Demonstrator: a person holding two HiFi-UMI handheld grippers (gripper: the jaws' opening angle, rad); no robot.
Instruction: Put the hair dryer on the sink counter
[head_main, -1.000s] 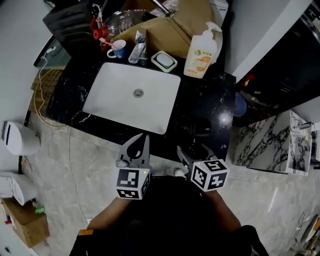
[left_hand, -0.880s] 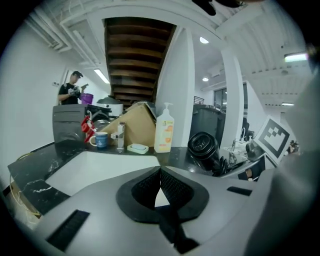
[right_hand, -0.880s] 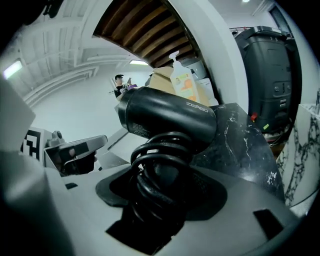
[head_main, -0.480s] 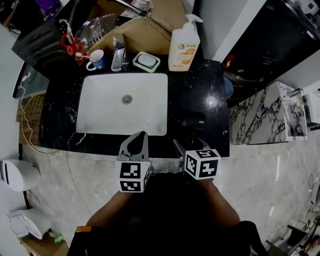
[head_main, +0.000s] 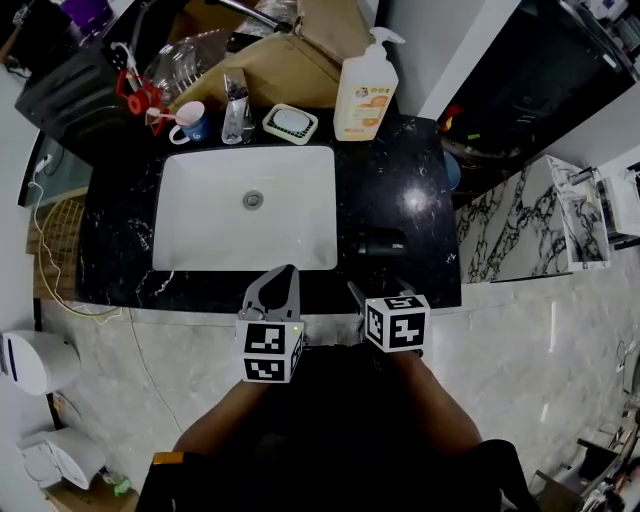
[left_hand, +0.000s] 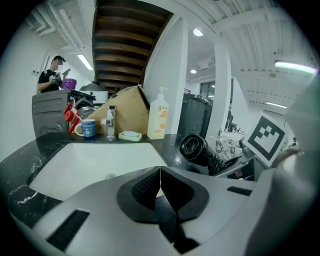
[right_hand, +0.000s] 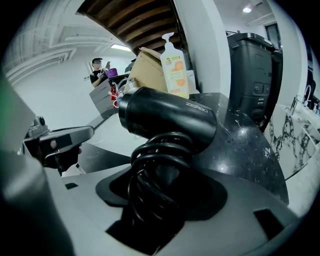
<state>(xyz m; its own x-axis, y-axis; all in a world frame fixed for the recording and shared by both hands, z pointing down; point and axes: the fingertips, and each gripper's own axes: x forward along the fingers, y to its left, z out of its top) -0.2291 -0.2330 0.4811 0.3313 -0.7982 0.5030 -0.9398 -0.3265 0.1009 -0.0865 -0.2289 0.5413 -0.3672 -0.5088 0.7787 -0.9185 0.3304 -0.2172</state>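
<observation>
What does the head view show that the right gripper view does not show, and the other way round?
Only the head view shows the drain and the soap dish. Only the right gripper view shows the cord, coiled round the handle and clamped between the jaws, and the wooden slats overhead. Both show the dryer, the soap bottle and the black counter.

A washroom, shown by the white basin (head_main: 245, 205), black stone counter (head_main: 400, 190), soap bottle (head_main: 364, 90) and mug (head_main: 193, 121).
</observation>
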